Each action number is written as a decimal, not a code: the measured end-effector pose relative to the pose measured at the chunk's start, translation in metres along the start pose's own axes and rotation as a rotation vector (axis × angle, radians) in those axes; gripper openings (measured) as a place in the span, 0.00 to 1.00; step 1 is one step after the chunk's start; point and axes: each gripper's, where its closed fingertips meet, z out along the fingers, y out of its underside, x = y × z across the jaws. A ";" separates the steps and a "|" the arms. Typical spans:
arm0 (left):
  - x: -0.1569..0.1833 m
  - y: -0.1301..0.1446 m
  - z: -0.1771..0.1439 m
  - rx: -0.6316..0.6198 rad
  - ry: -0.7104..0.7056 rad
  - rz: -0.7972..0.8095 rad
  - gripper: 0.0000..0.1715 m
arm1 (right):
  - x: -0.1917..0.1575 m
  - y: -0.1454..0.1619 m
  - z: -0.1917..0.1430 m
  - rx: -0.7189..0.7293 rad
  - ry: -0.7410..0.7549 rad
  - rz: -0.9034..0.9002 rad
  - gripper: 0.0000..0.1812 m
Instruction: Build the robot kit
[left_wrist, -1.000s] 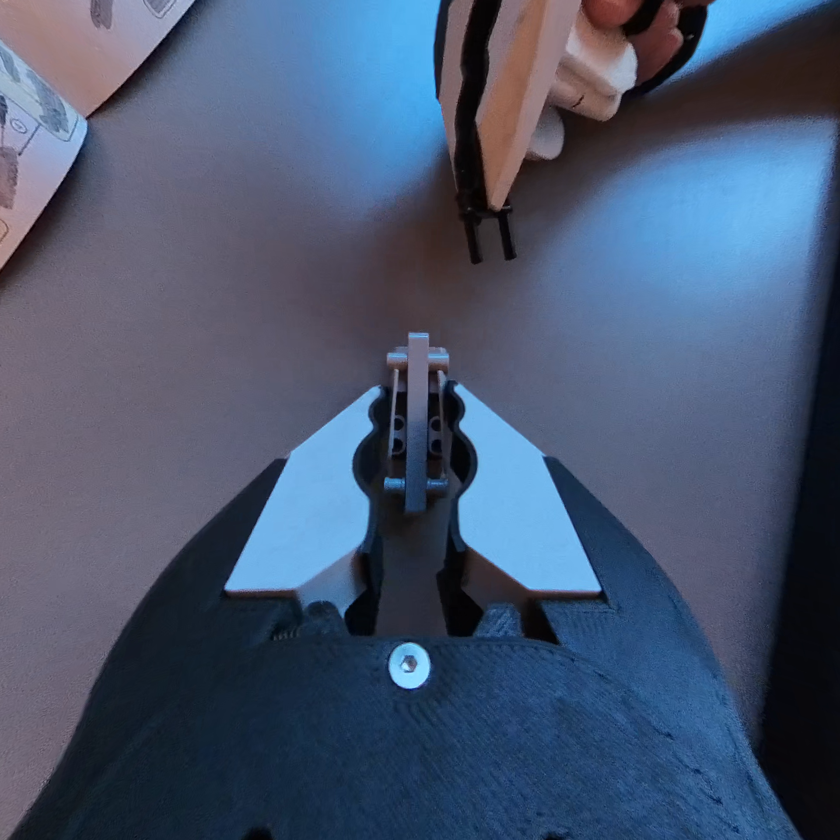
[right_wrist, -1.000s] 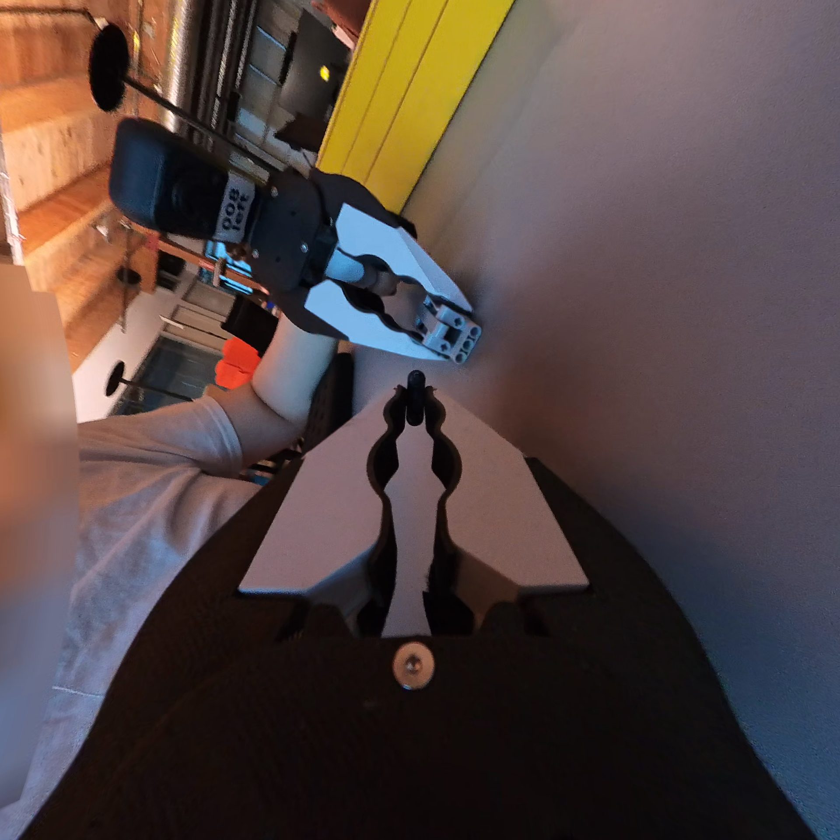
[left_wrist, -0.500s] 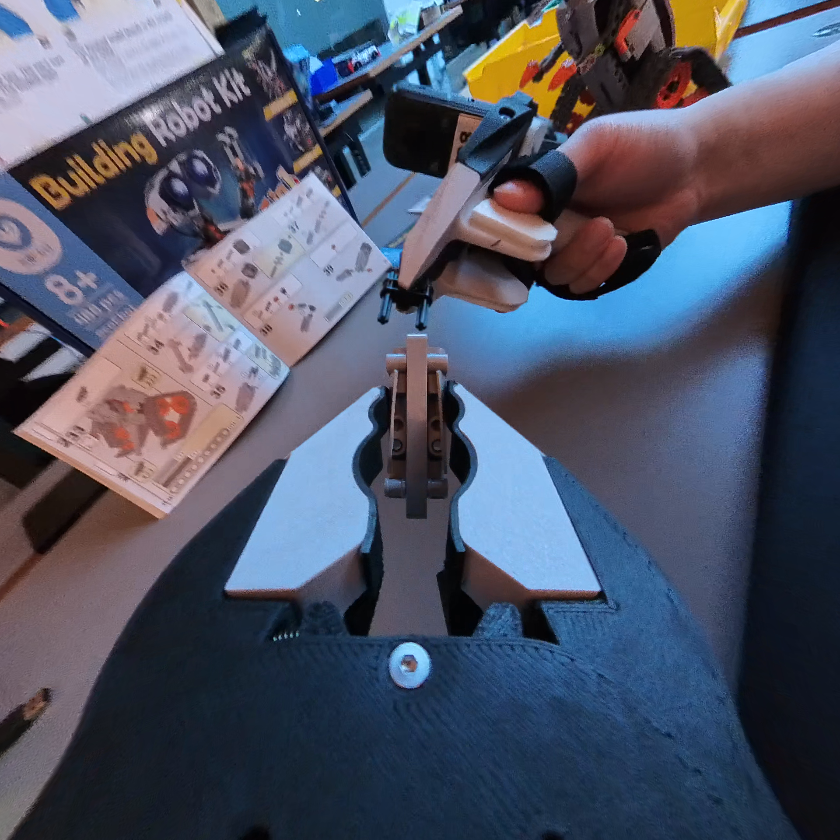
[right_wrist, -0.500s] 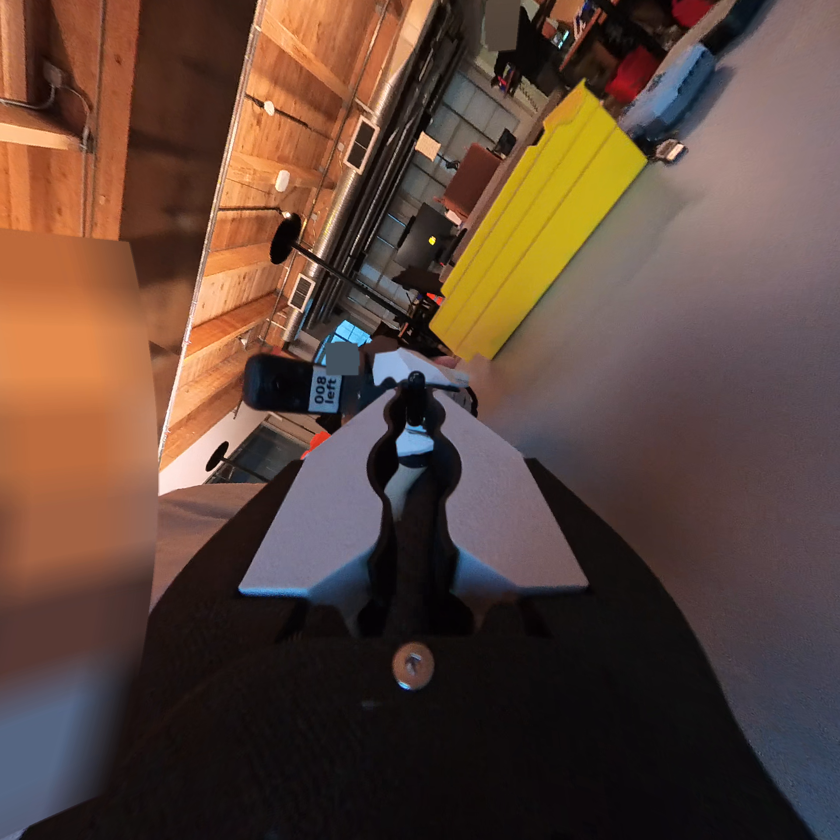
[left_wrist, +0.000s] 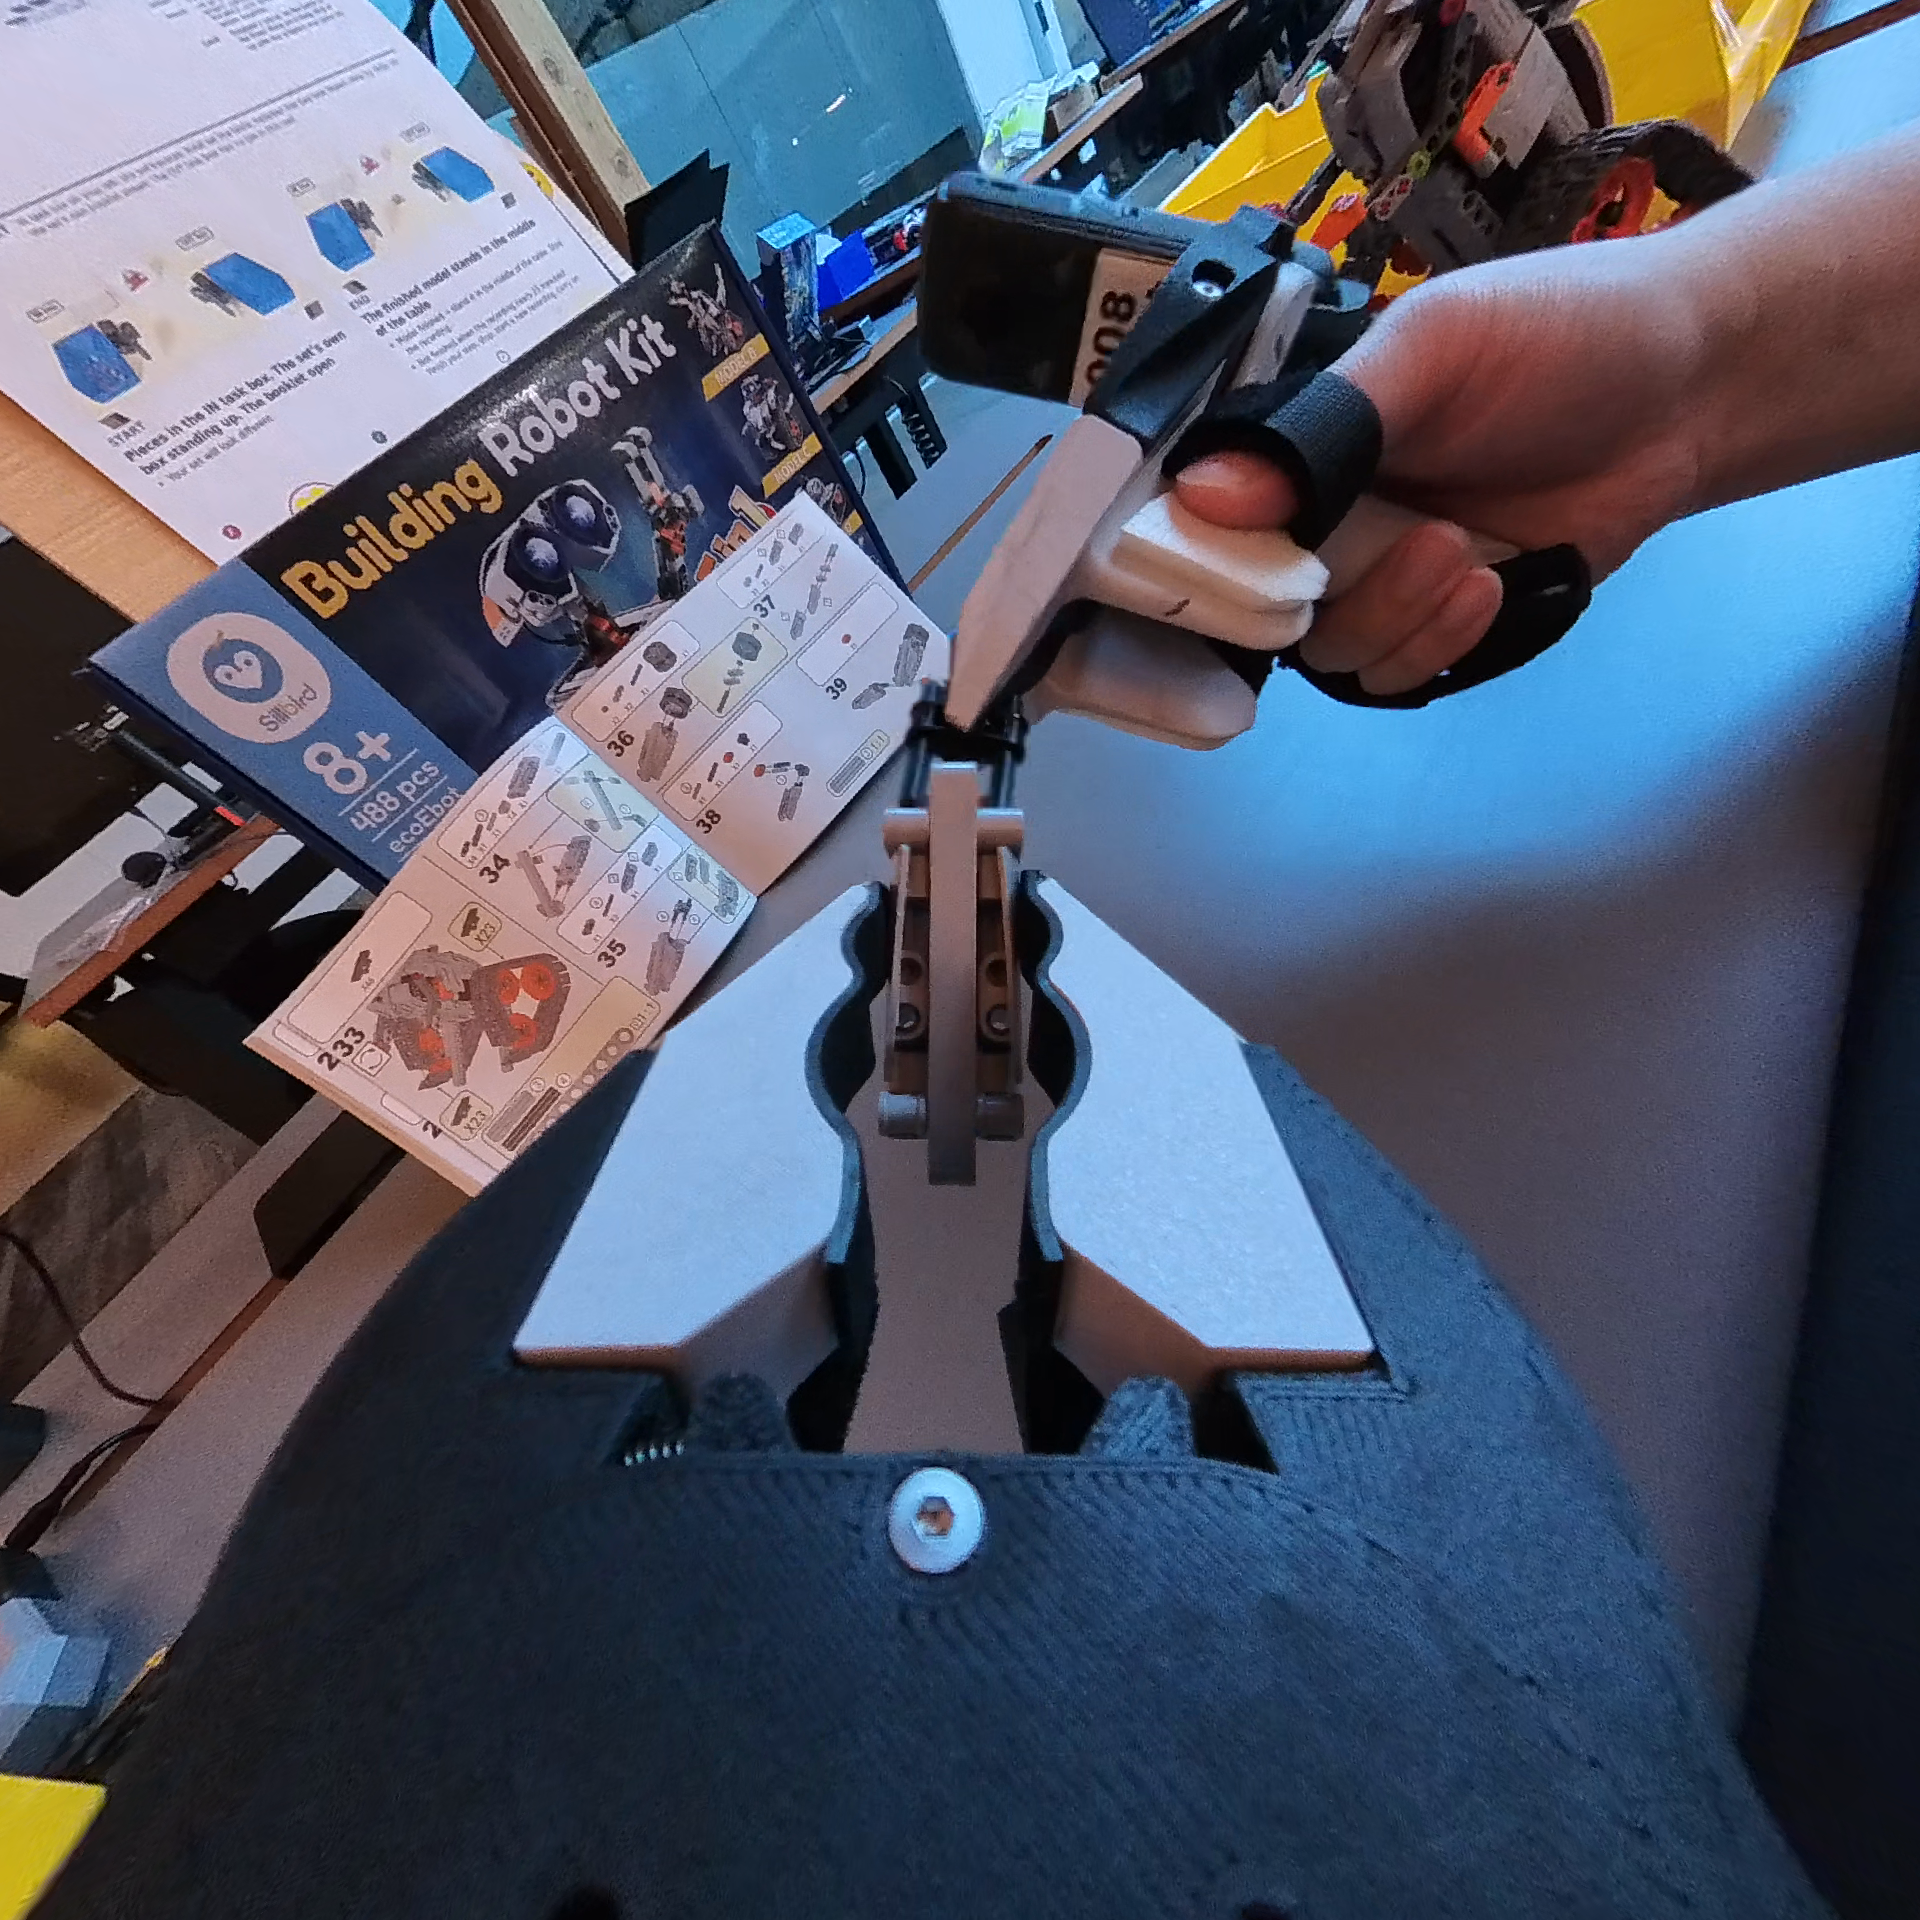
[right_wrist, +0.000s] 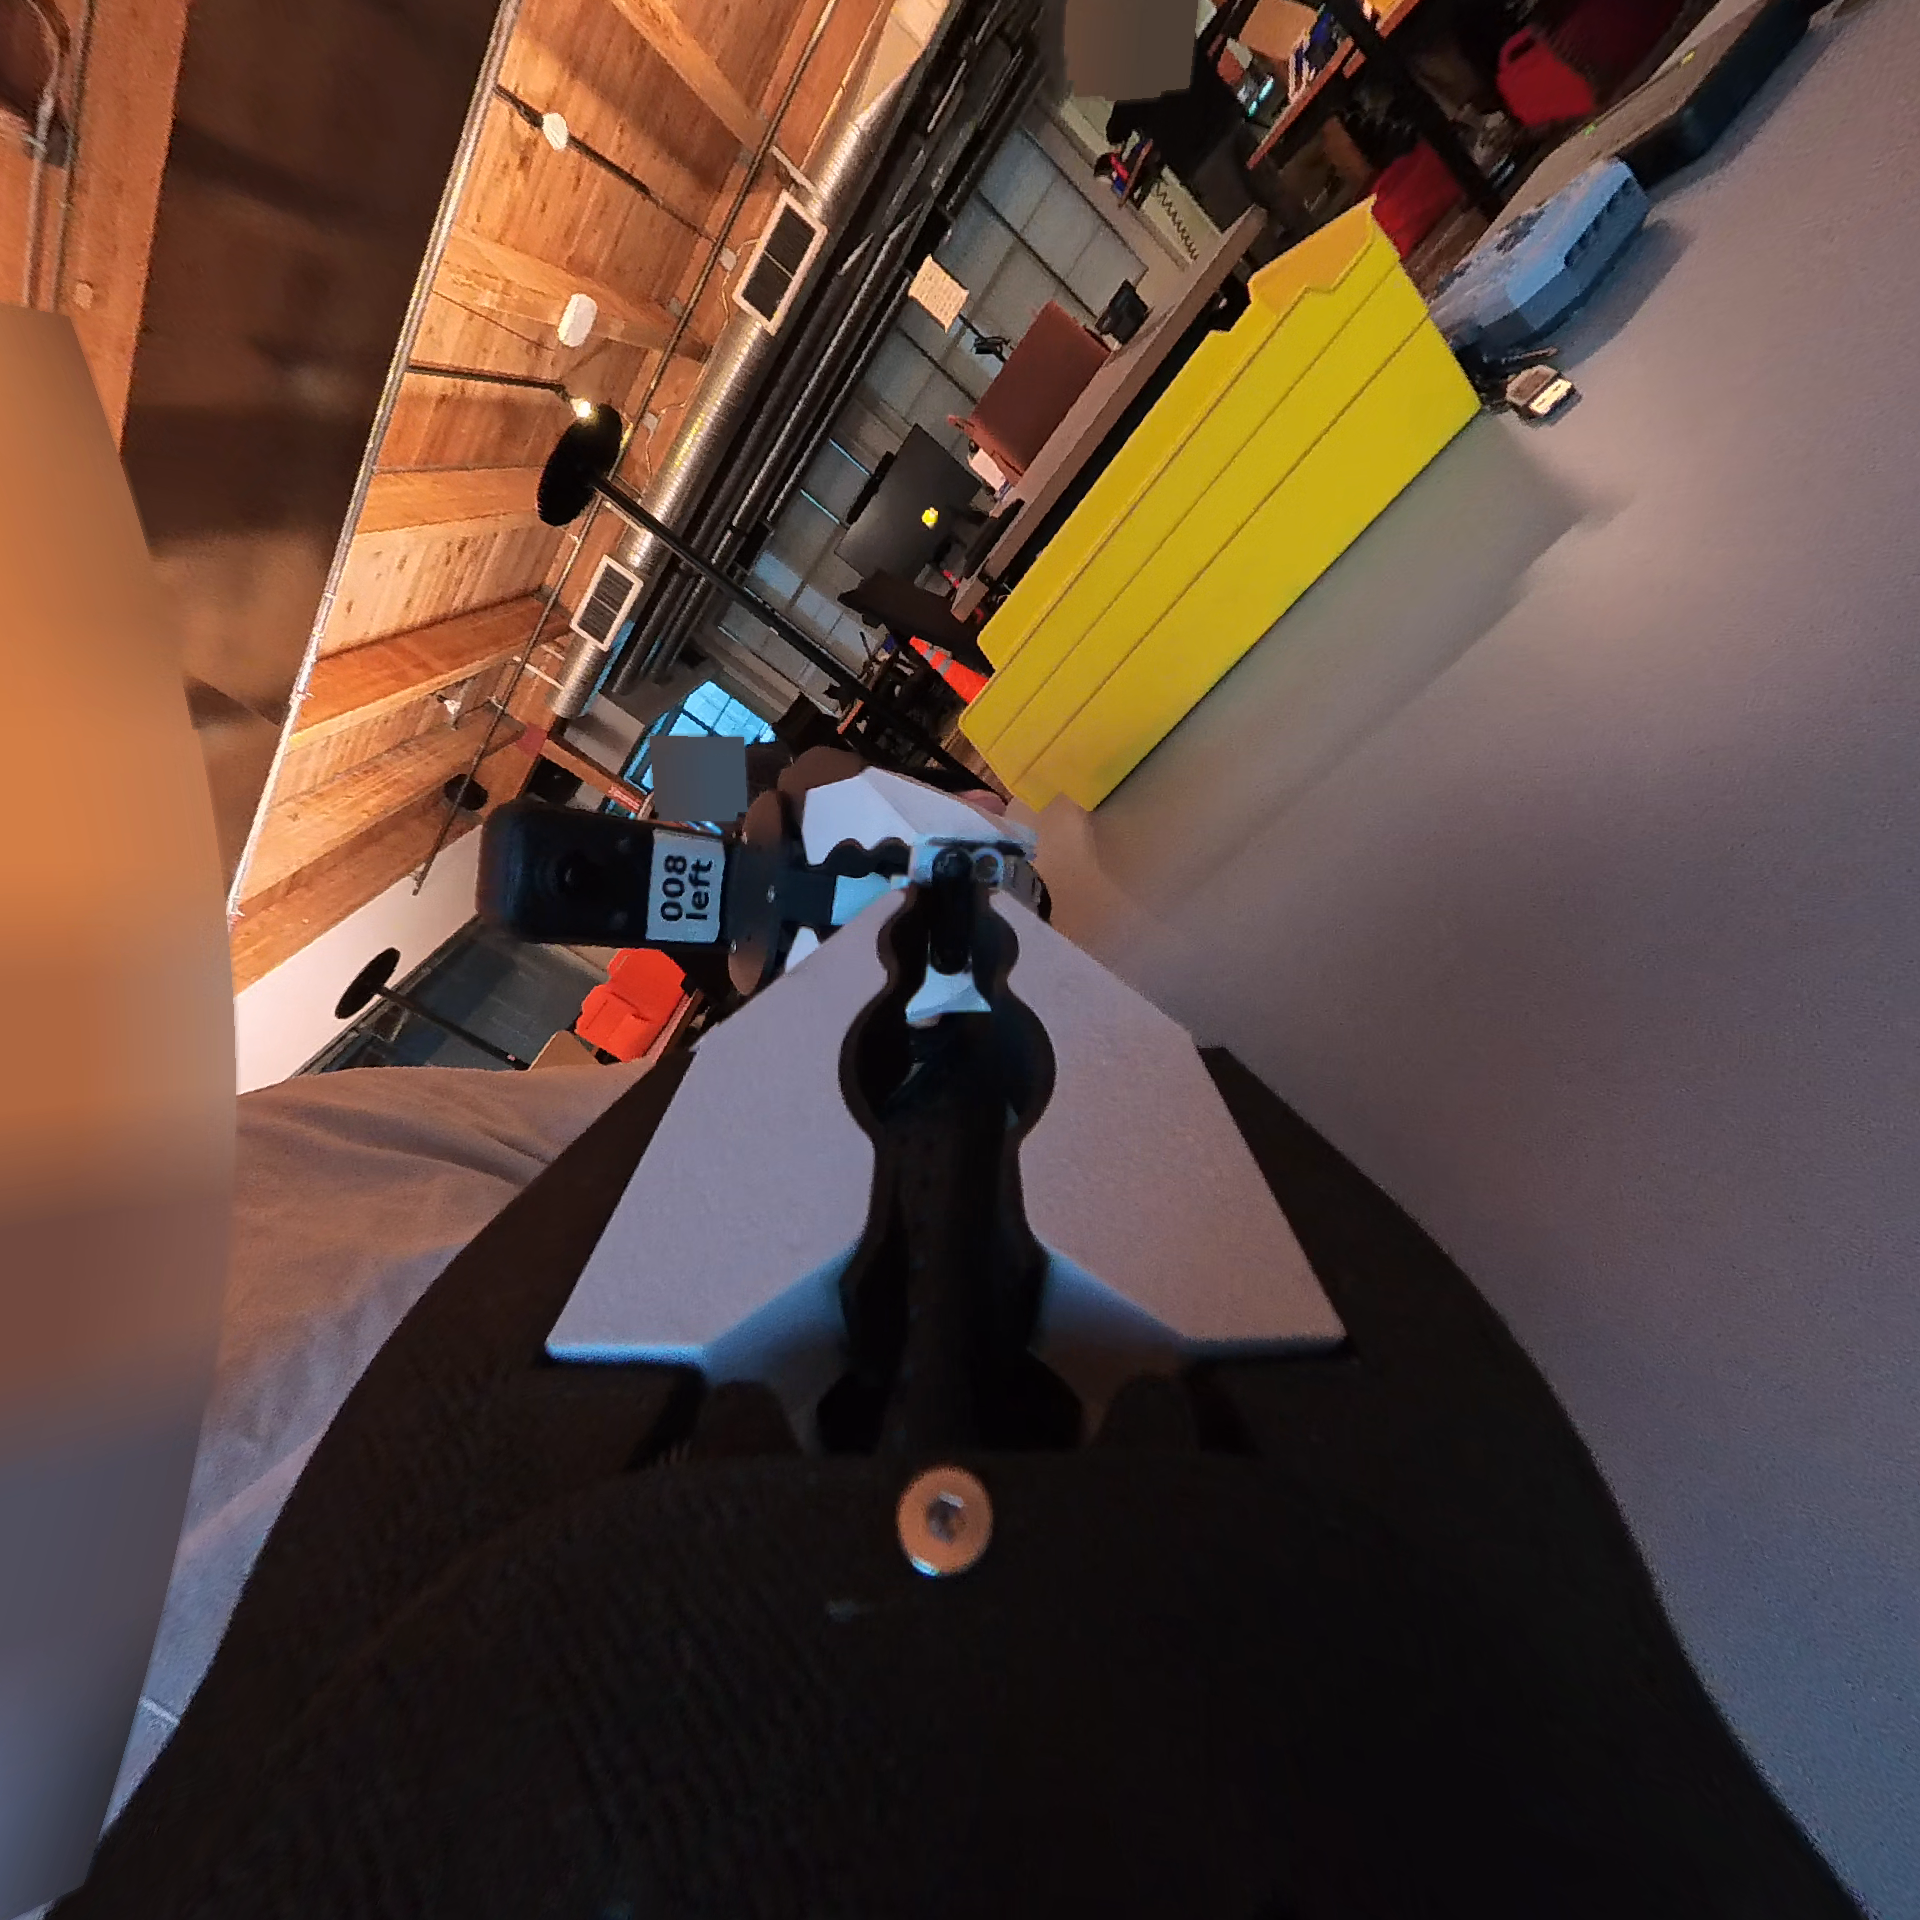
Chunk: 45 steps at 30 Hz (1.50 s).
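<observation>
My left gripper (left_wrist: 951, 904) is shut on a grey brick assembly (left_wrist: 953, 977) that stands upright between its fingers. My right gripper (left_wrist: 961, 717), held by a hand, is shut on a small black pin piece (left_wrist: 966, 743) and hangs just above the top of the grey assembly, touching or nearly touching it. In the right wrist view my right gripper (right_wrist: 951, 914) holds the black pin piece (right_wrist: 948, 914) right against the grey assembly (right_wrist: 977, 860) in my left gripper (right_wrist: 904, 842).
An open instruction booklet (left_wrist: 582, 842) leans on a blue kit box (left_wrist: 457, 582) at the left. A built model with orange wheels (left_wrist: 1486, 114) and a yellow bin (right_wrist: 1226, 561) stand at the far side of the grey table (left_wrist: 1507, 935). Left and right tips are no more than a few centimetres apart.
Both grippers rose and tilted from facing the tabletop to facing the room. The right gripper's black pin piece came down close onto the top of the grey assembly.
</observation>
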 end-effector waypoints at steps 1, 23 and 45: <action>0.000 0.000 0.000 0.001 0.000 -0.003 0.13 | 0.000 0.001 0.000 -0.003 0.002 -0.004 0.04; 0.007 0.020 0.004 -0.121 -0.005 0.119 0.13 | 0.015 0.015 0.001 -0.120 0.080 -0.160 0.04; 0.006 0.035 0.007 -0.235 0.006 0.054 0.13 | 0.025 0.019 0.008 -0.125 0.157 -0.216 0.04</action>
